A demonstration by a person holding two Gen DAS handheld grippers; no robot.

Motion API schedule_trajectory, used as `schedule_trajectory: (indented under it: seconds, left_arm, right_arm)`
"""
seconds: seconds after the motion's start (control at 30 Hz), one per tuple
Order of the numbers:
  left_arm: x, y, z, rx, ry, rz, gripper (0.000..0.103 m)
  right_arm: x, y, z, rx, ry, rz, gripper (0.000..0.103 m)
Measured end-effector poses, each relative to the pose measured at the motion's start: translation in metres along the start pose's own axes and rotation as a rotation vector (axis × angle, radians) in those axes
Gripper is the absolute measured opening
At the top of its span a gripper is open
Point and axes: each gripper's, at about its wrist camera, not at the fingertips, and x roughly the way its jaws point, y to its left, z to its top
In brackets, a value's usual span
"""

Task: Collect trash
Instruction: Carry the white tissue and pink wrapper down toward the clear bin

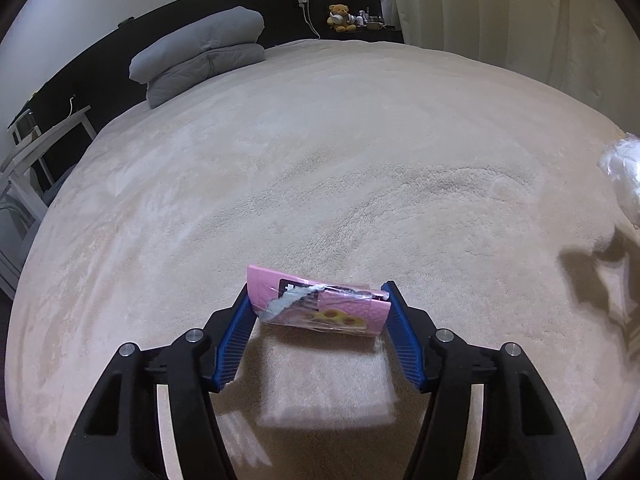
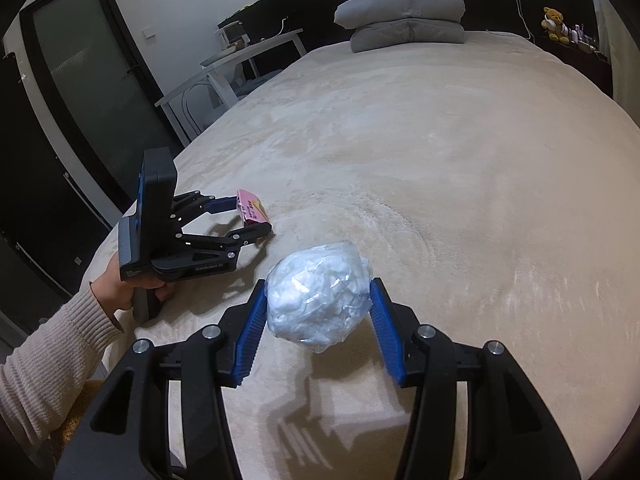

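Observation:
A pink snack wrapper [image 1: 332, 308] with a torn clear film sits between the blue pads of my left gripper [image 1: 318, 292], and both pads press on its ends just above the beige blanket. The right wrist view shows the same left gripper [image 2: 253, 216] closed across the pink wrapper [image 2: 252, 210], held by a hand in a ribbed beige sleeve. My right gripper [image 2: 317, 284] is shut on a crumpled ball of white plastic [image 2: 316, 300], held a little above the bed with its shadow below. That ball [image 1: 622, 176] also shows at the right edge of the left wrist view.
The beige bed [image 1: 320, 140] fills both views. Folded grey bedding [image 1: 200, 52] lies at its head against a dark headboard. A white desk and chair [image 2: 224, 76] stand left of the bed, near a dark glass door [image 2: 92, 80]. A teddy bear [image 1: 340, 18] sits on a far shelf.

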Motion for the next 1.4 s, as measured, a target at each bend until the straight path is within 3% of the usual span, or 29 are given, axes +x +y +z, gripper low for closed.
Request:
schedule_trajectory:
  seconds: [0.33, 0.57, 0.97, 1.4]
  left_arm:
    - [-0.047, -0.017, -0.001, -0.090, -0.074, -0.032, 0.061]
    - [-0.093, -0.031, -0.015, -0.167, -0.122, -0.048, 0.061]
    - [-0.180, -0.084, -0.052, -0.253, -0.252, -0.050, 0.061]
    - [-0.235, -0.154, -0.108, -0.226, -0.270, -0.024, 0.062]
  right_arm:
    - [-0.021, 0.004, 0.000, 0.042, -0.074, -0.009, 0.051]
    - [-0.045, 0.011, -0.011, 0.033, -0.158, -0.073, 0.051]
    - [-0.084, 0.029, -0.075, 0.041, -0.227, -0.123, 0.051]
    - [-0.123, 0.045, -0.149, 0.071, -0.235, -0.142, 0.051]
